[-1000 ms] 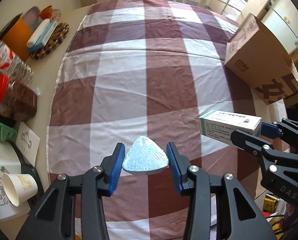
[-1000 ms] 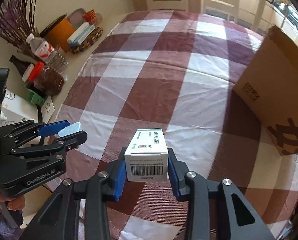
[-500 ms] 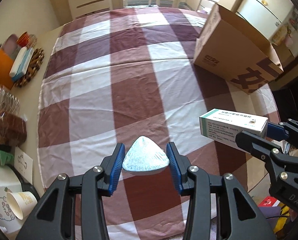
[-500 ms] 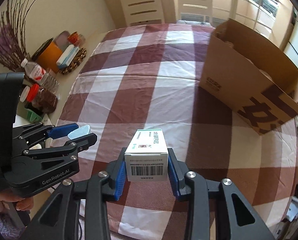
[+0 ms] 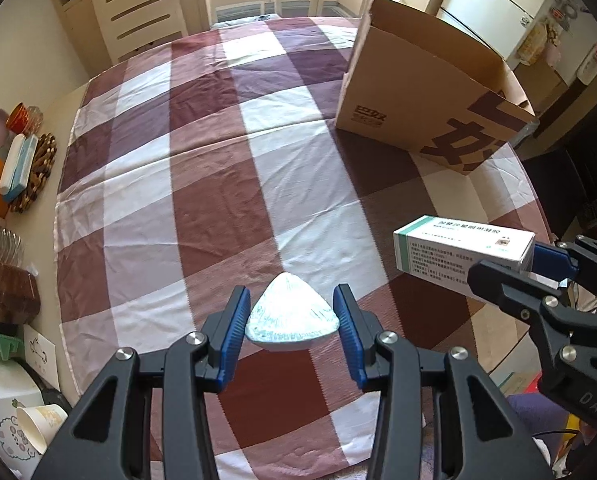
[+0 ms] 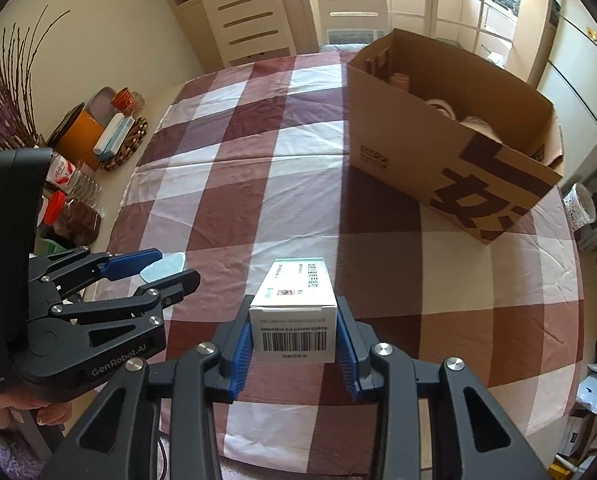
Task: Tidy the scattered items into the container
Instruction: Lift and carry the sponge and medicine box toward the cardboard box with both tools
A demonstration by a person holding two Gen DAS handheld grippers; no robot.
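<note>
Left tongs (image 5: pixel 292 322) clamped on triangular foil packet (image 5: pixel 290 316), right tongs (image 6: pixel 294 340) on medicine carton (image 6: pixel 294 312); clear cardboard box (image 6: pixel 450 152) rim near tabletop's far right corner before releasing.

A checked cloth (image 6: pixel 298 184) covers the table (image 5: pixel 64 98) (cardboard box (image 6: pixel 450 160) standing at its far right).

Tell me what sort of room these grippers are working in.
Most likely a home dining area next to a kitchen: a table under a checked tablecloth, a cream cabinet with mugs on top, a white fridge, and food jars at the table's edge.
</note>
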